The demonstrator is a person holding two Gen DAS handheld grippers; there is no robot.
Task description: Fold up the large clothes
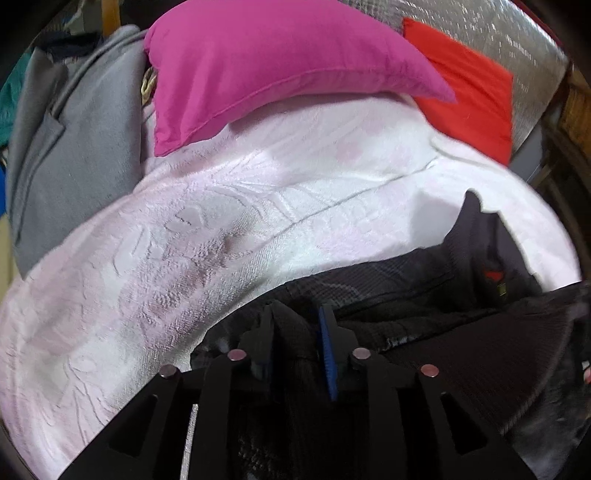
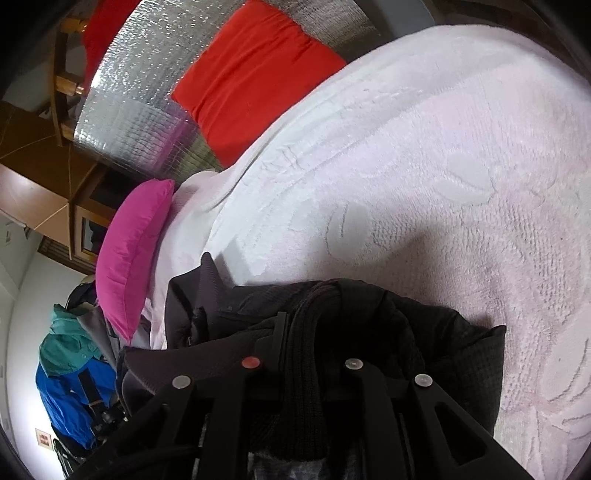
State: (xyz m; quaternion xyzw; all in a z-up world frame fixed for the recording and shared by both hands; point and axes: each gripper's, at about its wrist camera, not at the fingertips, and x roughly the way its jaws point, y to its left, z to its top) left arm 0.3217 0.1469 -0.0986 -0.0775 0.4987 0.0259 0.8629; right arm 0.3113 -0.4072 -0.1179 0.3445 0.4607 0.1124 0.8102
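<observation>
Black linkage arms of the left gripper fill the lower edge of the left view; its two fingers, one with a blue pad, are pinched on a fold of the black jacket. Jacket: dark, textured fabric, bunched in a heap on the pale pink blanket, with a small red and yellow label showing near its right side.

Right gripper: fingers closed on a thick ribbed band of the same jacket, cloth gathered between and over them. From this view the jacket sits at the lower middle, on the blanket.

Blanket: embossed leaf pattern, covers the bed, one seam running across it.

Magenta pillow: lies at the head of the bed, partly on the blanket. Red pillow: beside it, against a silver quilted panel.

Grey garment: lies at the left of the bed, touching the magenta pillow's edge.

Blue and teal clothing: hangs at the far left of the right view, well apart from the jacket.
</observation>
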